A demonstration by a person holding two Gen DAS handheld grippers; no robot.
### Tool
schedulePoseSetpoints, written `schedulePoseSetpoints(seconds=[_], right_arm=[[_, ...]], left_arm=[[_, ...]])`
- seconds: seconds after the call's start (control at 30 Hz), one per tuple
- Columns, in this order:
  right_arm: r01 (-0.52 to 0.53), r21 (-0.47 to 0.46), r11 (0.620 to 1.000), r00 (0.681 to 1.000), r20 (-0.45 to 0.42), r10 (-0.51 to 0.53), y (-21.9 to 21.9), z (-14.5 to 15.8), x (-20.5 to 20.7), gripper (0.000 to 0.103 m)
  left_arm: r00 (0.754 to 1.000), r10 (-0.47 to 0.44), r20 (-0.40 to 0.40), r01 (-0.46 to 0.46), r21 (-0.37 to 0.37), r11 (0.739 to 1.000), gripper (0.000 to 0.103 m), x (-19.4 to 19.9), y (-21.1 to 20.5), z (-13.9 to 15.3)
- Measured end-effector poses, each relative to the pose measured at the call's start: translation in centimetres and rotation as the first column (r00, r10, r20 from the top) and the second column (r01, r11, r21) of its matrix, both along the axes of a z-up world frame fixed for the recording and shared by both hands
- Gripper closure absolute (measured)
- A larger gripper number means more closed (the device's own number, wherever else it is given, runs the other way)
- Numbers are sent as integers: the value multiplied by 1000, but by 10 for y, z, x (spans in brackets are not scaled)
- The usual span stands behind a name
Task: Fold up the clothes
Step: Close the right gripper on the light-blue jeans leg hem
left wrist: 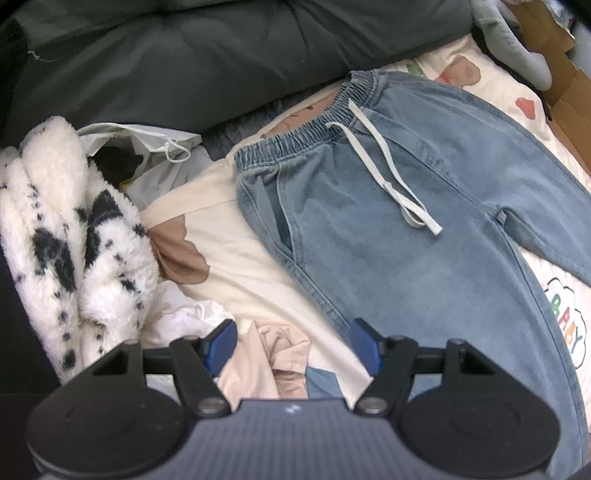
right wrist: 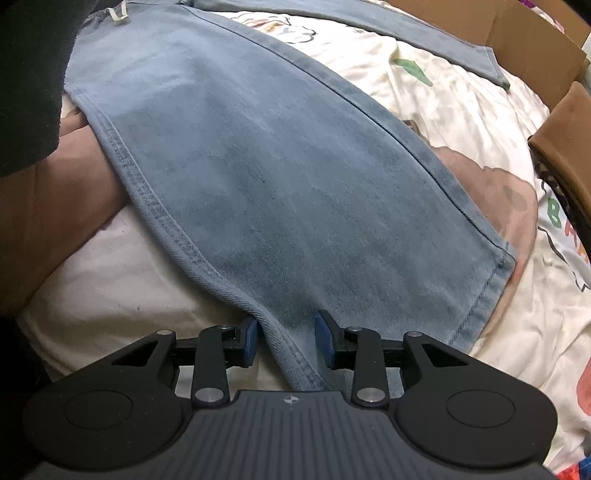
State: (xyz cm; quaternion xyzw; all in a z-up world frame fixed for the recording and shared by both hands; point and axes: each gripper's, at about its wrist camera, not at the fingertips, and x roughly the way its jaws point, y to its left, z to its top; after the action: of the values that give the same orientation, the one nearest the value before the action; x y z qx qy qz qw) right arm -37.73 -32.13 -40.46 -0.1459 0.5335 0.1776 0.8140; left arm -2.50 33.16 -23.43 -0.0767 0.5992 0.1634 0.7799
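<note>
1. The light-blue denim trousers with an elastic waistband lay flat on a cream bedsheet printed with cartoon shapes and coloured letters, waistband toward the dark cushion, legs running down toward the cameras.
2. A white flat drawstring trailed loosely from the waistband across the front of the trousers.
3. In the right wrist view, one trouser leg stretched across the sheet, and its stitched side seam ran down between the blue pads of the right tongs.
4. The right tongs stood parted, pads on either side of the denim edge, with a gap showing; whether either pad touched the cloth could not be told.
5. The left tongs were spread wide, holding nothing, above a crumpled beige garment just beside the trouser leg.
6. A fluffy white fleece with black spots lay bunched at the left, near a grey drawstring bag.
7. A large dark-green cushion sat behind everything.
8. A brown cardboard box stood at the far right edge of the bed.
</note>
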Motion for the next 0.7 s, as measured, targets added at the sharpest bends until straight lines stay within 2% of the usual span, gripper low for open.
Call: schedulePoseSetpoints(seconds=[0.03, 0.1, 0.2, 0.4, 0.7], right_arm=[[3, 7, 1000, 1000, -2, -3, -1, 0, 2, 67], [9, 21, 1000, 1000, -7, -9, -4, 0, 5, 88], [10, 48, 999, 1000, -8, -10, -9, 9, 3, 98], [-6, 71, 997, 1000, 9, 5, -13, 26, 1, 99], [-13, 17, 1000, 1000, -5, 13, 1, 8, 5, 96]], left_arm=[[1000, -1, 0, 1, 0, 1000, 32, 0, 0, 0], [1000, 3, 1, -3, -3, 1000, 32, -1, 1, -1], [1000, 10, -5, -10, -2, 1000, 32, -2, 3, -4], [1000, 19, -9, -19, -6, 1000, 32, -4, 4, -7], [1000, 30, 3, -30, -6, 1000, 32, -6, 7, -5]])
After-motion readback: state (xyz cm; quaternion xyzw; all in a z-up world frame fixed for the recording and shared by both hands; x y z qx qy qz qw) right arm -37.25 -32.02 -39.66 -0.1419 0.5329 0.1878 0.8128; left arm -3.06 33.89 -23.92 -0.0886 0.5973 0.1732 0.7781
